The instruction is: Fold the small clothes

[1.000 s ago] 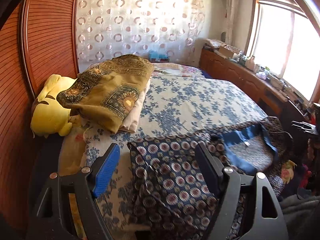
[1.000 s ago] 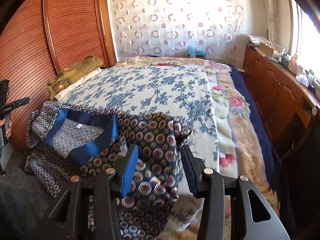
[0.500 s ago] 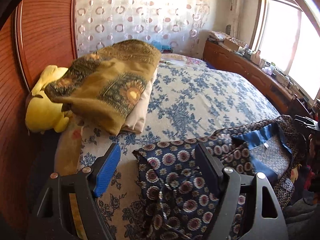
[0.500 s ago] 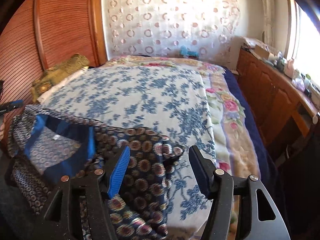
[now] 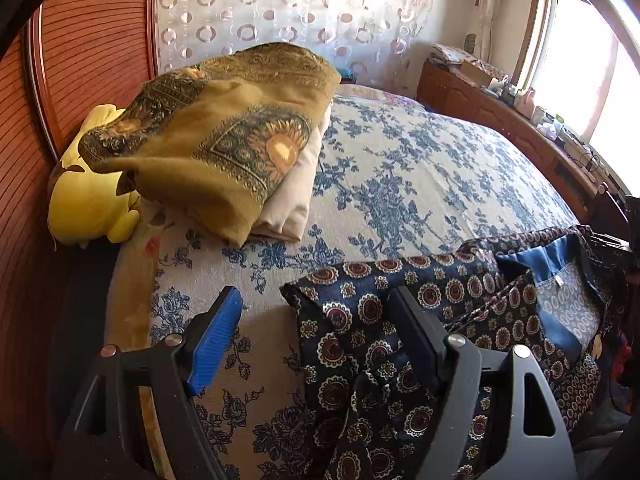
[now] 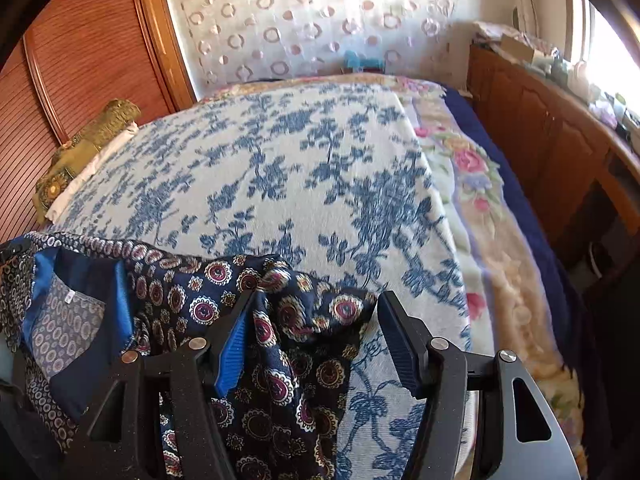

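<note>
A navy medallion-print garment (image 5: 420,320) lies rumpled at the near edge of the bed (image 5: 400,184), with the left gripper (image 5: 316,332) spread wide over one corner, gripping nothing, and the right gripper (image 6: 316,328), its jaws having just been opening, straddling a raised fold unclamped.

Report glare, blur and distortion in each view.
Left wrist view: window blown out white, wooden headboard bowed by fisheye, patterned garment sharp. Right wrist view: glare at the right edge, floral blanket edge smeared, dark corners.
</note>
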{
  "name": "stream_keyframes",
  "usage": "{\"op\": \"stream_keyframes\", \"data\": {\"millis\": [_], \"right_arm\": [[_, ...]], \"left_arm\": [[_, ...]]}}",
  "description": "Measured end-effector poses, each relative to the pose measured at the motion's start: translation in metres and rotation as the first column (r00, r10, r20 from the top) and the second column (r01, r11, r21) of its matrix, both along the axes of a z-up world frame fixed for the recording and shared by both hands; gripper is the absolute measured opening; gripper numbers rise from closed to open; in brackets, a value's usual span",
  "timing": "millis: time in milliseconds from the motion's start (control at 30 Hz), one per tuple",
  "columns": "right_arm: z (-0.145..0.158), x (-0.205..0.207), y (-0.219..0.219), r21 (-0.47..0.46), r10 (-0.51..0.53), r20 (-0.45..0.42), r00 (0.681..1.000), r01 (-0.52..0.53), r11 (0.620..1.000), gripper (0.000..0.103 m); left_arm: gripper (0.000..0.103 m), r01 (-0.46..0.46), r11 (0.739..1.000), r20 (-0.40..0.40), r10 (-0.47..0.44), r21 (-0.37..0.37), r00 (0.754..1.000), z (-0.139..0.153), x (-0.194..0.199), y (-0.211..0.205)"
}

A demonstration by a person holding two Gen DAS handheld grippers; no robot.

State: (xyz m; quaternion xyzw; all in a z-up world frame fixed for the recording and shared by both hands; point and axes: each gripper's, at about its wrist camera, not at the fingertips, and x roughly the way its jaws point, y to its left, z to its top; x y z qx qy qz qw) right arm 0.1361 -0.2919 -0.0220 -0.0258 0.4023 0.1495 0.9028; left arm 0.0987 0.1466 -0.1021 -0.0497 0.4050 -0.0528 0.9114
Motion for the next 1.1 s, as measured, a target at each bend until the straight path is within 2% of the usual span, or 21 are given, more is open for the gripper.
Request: {"op": "stream_keyframes", "data": {"millis": [333,400,433,467,500,567,600,633,667,700,733,767,867,967,1100], "right_arm": [[-0.01,-0.018,0.008,-0.081,0.023,0.095,0.995,-0.016,0.997,0.063],[-0.01,-0.018,0.008,-0.08,0.022,0.094,0.995,-0.015,0.997,0.063],[-0.011,-0.018,0.008,-0.08,0.026,0.093,0.995,-0.018,0.997,0.063],[-0.011,-0.018,0.008,-0.081,0.031,0.092,0.995,-0.024,0.996,0.061],[-0.011,-0.018,0.008,-0.082,0.039,0.09,0.995,-0.032,0.996,0.058],[-0.011,-0.017,0.01,-0.081,0.056,0.083,0.995,-0.049,0.996,0.052],[-0.011,-0.017,0.01,-0.082,0.061,0.079,0.995,-0.055,0.995,0.046],[-0.01,-0.018,0.011,-0.082,0.071,0.074,0.995,-0.065,0.995,0.042],[-0.009,-0.019,0.012,-0.08,0.079,0.069,0.994,-0.074,0.994,0.035],[-0.008,-0.019,0.013,-0.076,0.089,0.064,0.994,-0.084,0.994,0.021],[-0.007,-0.02,0.013,-0.058,0.108,0.05,0.993,-0.105,0.993,0.013],[-0.006,-0.02,0.013,-0.032,0.121,0.034,0.992,-0.12,0.992,0.01],[-0.004,-0.027,0.011,-0.012,0.118,0.046,0.992,-0.117,0.993,0.006],[0.011,-0.047,0.0,0.049,0.091,0.132,0.987,-0.098,0.994,0.005],[0.042,-0.082,-0.01,0.112,0.074,0.239,0.968,-0.103,0.988,0.005]], "left_arm": [[0.074,-0.004,1.0,-0.037,0.003,-0.006,0.999,-0.01,0.007,0.0],[0.065,-0.001,1.0,-0.041,0.0,-0.011,0.999,-0.012,0.007,0.0],[0.053,0.002,1.0,-0.042,-0.002,-0.009,0.999,-0.012,0.007,-0.001],[0.048,0.005,1.0,-0.045,-0.006,-0.006,0.999,-0.013,0.007,-0.002],[0.047,0.004,1.0,-0.041,-0.004,0.001,0.999,-0.013,0.007,-0.004],[0.034,0.012,1.0,-0.041,-0.012,-0.015,0.999,-0.013,0.007,-0.005],[0.031,0.016,1.0,-0.043,-0.017,-0.026,0.999,-0.013,0.006,-0.005],[0.025,0.019,1.0,-0.039,-0.02,-0.024,0.999,-0.012,0.005,-0.007],[0.017,0.024,1.0,-0.035,-0.025,-0.019,0.999,-0.011,0.005,-0.009],[0.014,0.03,0.999,-0.028,-0.03,-0.011,0.999,-0.009,0.004,-0.011],[0.009,0.027,1.0,-0.018,-0.028,-0.006,0.999,-0.007,0.002,-0.013],[0.008,0.029,1.0,-0.013,-0.029,-0.004,1.0,-0.005,-0.001,-0.015],[0.006,0.021,1.0,0.035,-0.02,-0.016,0.999,0.006,-0.012,-0.016],[0.006,-0.015,0.998,0.154,0.025,-0.067,0.988,0.032,-0.037,-0.011],[0.006,-0.02,0.998,0.256,0.037,-0.066,0.966,0.07,-0.065,-0.016]]}}
